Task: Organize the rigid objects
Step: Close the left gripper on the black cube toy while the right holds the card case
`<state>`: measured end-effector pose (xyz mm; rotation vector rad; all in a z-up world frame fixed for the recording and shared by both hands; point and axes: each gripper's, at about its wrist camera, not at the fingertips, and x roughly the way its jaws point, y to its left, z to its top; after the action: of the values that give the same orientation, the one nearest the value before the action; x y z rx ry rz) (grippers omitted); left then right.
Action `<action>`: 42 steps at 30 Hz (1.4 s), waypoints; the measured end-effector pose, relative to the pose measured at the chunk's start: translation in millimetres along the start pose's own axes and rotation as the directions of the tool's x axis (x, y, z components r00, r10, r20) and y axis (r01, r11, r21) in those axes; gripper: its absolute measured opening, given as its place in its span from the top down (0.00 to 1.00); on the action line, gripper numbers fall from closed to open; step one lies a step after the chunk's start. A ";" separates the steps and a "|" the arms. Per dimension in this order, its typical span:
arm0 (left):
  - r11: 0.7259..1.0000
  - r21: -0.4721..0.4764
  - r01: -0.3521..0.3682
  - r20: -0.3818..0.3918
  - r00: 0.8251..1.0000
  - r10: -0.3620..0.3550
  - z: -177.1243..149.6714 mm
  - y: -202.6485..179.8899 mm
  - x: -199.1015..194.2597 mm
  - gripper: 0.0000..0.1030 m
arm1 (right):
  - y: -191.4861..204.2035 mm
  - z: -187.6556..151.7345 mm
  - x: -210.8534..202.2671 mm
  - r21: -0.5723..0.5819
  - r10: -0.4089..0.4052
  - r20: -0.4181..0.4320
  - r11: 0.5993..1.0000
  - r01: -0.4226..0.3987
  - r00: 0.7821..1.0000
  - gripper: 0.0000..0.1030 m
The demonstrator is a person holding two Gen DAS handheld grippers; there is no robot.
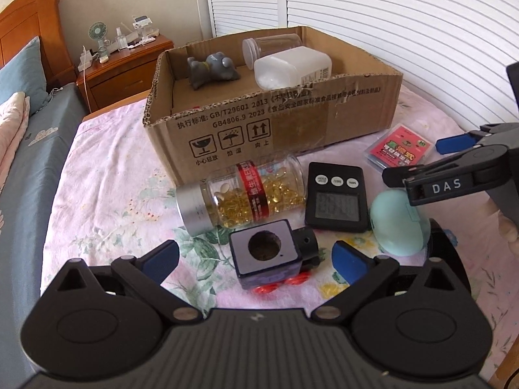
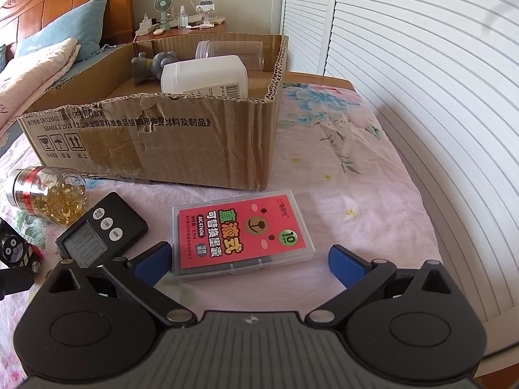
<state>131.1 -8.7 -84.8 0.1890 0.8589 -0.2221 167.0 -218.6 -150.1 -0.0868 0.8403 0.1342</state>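
Open brown cardboard box [image 1: 269,123] sits on the pink floral bedsheet [image 1: 110,175]; inside it lie a grey toy figure [image 1: 211,68], a clear plastic jar [image 1: 269,48] on its side & a white plastic bottle [image 1: 292,66] on its side, the bottle just in front of the jar. Loose on the sheet in front of the box: clear bottle of yellow capsules w/ silver cap & red label [image 1: 240,194] lying on its side, black digital timer [image 1: 335,201] just beside it on the right, small black cube-shaped toy w/ a round hole on top [image 1: 269,256] nearer the camera, mint-green egg-shaped case [image 1: 399,227] to the right. Clear flat plastic case w/ red bear label [image 2: 243,236] lies near the box's right corner.

Left gripper [image 1: 256,257]: jaws wide apart, holding nothing, the black cube toy between the fingertips, not touched. Right gripper [image 2: 249,259]: wide apart too, empty, the red-label case's near edge between its blue pads [image 2: 347,264].

Wooden nightstand [image 1: 123,64] w/ a small green fan [image 1: 97,32] stands behind.
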 end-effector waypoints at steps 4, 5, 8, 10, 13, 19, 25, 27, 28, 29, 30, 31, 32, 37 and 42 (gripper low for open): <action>0.999 -0.020 -0.036 -0.018 0.999 0.035 -5.6 12.2 0.3 0.06 | -2.8 -0.5 -0.9 -0.018 0.017 -0.002 1.000 -0.017 1.000 0.00; 0.998 -0.024 -0.057 -0.019 0.998 0.057 -8.1 16.8 -0.8 0.07 | -4.0 -0.7 -1.1 -0.026 0.024 -0.001 0.999 -0.024 1.000 0.00; 0.995 -0.019 -0.102 -0.021 0.995 0.102 -14.1 25.2 -3.5 0.08 | -5.9 -1.2 -1.1 -0.042 0.038 0.004 0.998 -0.038 0.999 0.00; 0.996 -0.039 -0.079 -0.021 0.997 0.079 -15.3 28.9 -4.0 0.12 | -5.5 -0.2 -0.4 -0.044 0.039 0.004 0.998 -0.039 0.999 0.00; 0.996 -0.066 -0.056 -0.023 0.998 0.054 -13.1 30.4 -1.2 0.26 | -3.8 0.4 0.4 -0.042 0.036 0.006 0.998 -0.035 0.999 0.00; 0.993 -0.113 -0.031 -0.036 0.999 0.027 -11.8 29.7 -0.6 0.34 | -6.0 5.1 5.1 -0.090 0.081 0.005 0.993 -0.080 0.997 0.00; 0.988 -0.147 -0.037 -0.036 0.999 0.032 -9.6 29.7 -0.3 0.36 | -3.4 13.0 7.4 -0.138 0.123 -0.010 0.983 -0.123 0.992 0.08; 0.988 -0.150 -0.030 -0.032 0.999 0.026 -8.9 29.3 -0.2 0.40 | -1.5 13.9 5.2 -0.148 0.129 -0.020 0.980 -0.130 0.991 0.11; 0.989 -0.149 -0.028 -0.035 0.999 0.023 -8.3 29.2 0.6 0.45 | -0.9 13.6 4.7 -0.150 0.127 -0.022 0.980 -0.128 0.992 0.11; 0.989 -0.148 -0.024 -0.037 0.999 0.019 -8.2 29.2 1.0 0.46 | -0.9 13.2 4.0 -0.147 0.127 -0.024 0.981 -0.129 0.992 0.11; 0.989 -0.148 -0.020 -0.037 0.999 0.015 -8.2 29.6 0.8 0.46 | -1.1 13.0 3.3 -0.143 0.127 -0.025 0.981 -0.129 0.992 0.11; 0.989 -0.148 -0.017 -0.039 0.999 0.012 -7.9 30.1 0.9 0.47 | -1.0 12.8 2.3 -0.141 0.124 -0.029 0.982 -0.127 0.992 0.11; 0.989 -0.148 -0.013 -0.040 0.999 0.007 -7.7 30.8 0.8 0.47 | -0.8 12.7 1.3 -0.140 0.121 -0.032 0.982 -0.125 0.992 0.11; 0.993 -0.122 0.007 -0.038 0.999 -0.011 -6.0 31.9 -3.0 0.47 | -1.4 11.6 -5.8 -0.145 0.135 -0.046 0.979 -0.140 0.990 0.11; 0.997 -0.072 0.026 -0.041 0.999 -0.029 -3.2 31.0 -8.8 0.47 | -2.7 10.6 -19.1 -0.168 0.142 -0.042 0.975 -0.147 0.989 0.11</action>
<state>131.5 22.9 -77.8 0.1157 0.9100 -0.2137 162.6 -221.5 -128.8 -0.1894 0.8640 0.3434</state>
